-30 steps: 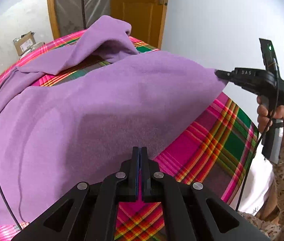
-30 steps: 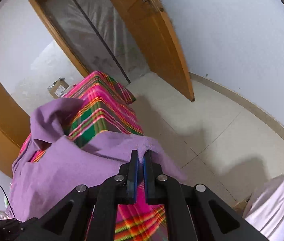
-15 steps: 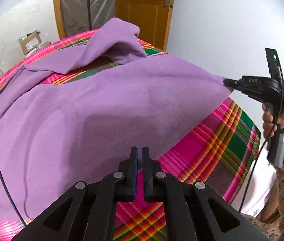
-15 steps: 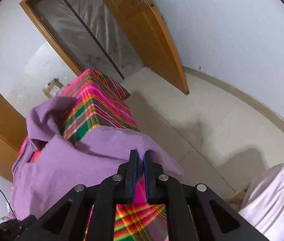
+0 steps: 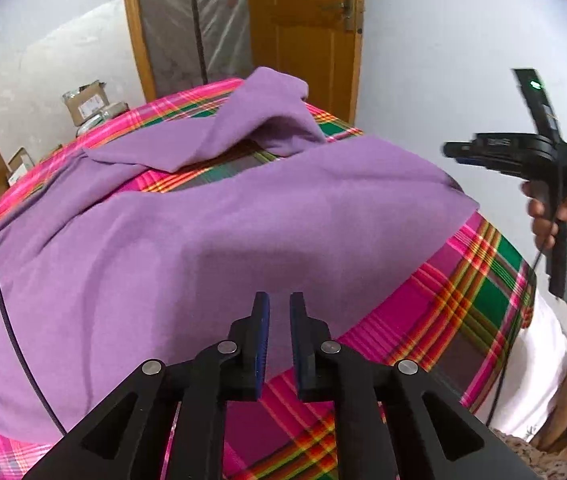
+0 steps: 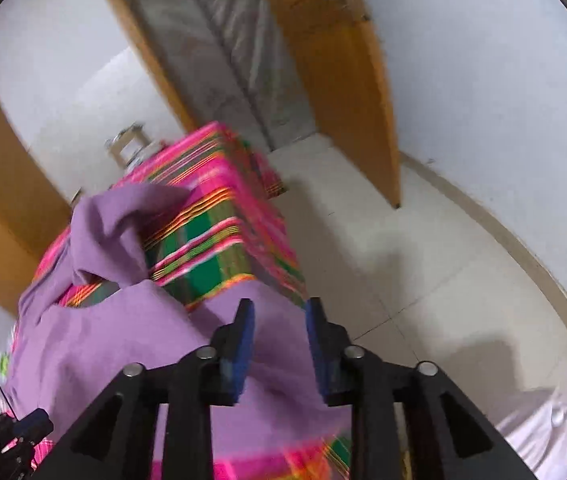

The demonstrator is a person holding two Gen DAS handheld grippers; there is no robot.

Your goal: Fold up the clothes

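Garment (image 5: 211, 248) spread on plaid surface (image 5: 479, 280), long axis left-right. Both claws opening, empty: left claw (image 5: 279, 312) over near hem, right claw (image 6: 277, 316) off right corner

Open floor (image 6: 423, 264) right of table (image 6: 219, 240); door (image 6: 347, 80) beyond.

Plaid tablecloth (image 5: 463, 304), wooden door (image 5: 303, 32), cardboard boxes (image 5: 87, 102) beyond

Soft, even indoor light; my left view is sharp, my right view smeared.

Both fisheye views bend hard toward a black rim. Around 5 o'clock in my right view, soft shadows fall on the floor (image 6: 435, 280), and the plaid cloth (image 6: 219, 224) blurs. The purple garment (image 5: 203, 240) shows no glare.
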